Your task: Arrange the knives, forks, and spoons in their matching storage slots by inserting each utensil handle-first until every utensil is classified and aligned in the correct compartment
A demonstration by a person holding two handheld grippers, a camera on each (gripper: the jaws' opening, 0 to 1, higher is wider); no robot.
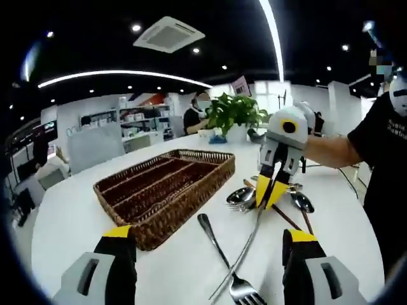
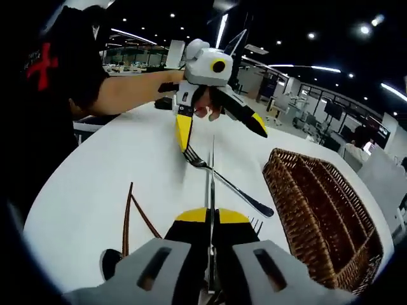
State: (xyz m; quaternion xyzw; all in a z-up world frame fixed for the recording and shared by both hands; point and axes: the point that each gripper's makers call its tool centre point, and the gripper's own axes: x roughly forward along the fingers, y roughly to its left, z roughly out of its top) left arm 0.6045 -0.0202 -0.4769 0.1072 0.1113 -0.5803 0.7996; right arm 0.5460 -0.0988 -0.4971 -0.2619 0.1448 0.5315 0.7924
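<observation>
My right gripper (image 2: 211, 217) is shut on a long slim steel utensil (image 2: 212, 166), seen edge-on like a knife and pointing away over the white table. In the left gripper view the right gripper (image 1: 268, 198) holds that utensil (image 1: 245, 246) slanting down towards my open left gripper (image 1: 208, 232). A fork (image 1: 222, 254) lies on the table under it, tines nearest me. The brown wicker slotted tray (image 1: 147, 223) stands to the left with its slots bare. The left gripper (image 2: 221, 140) hovers open just beyond the utensil's tip, above the fork (image 2: 229, 184).
Spoons (image 1: 240, 197) and brown chopsticks (image 1: 287, 217) lie around the right gripper. A potted plant (image 1: 234, 115) stands at the table's far edge. The wicker tray (image 2: 318, 210) sits right of the fork. Chopsticks (image 2: 129, 216) lie left. A person's arm (image 2: 127, 89) reaches in.
</observation>
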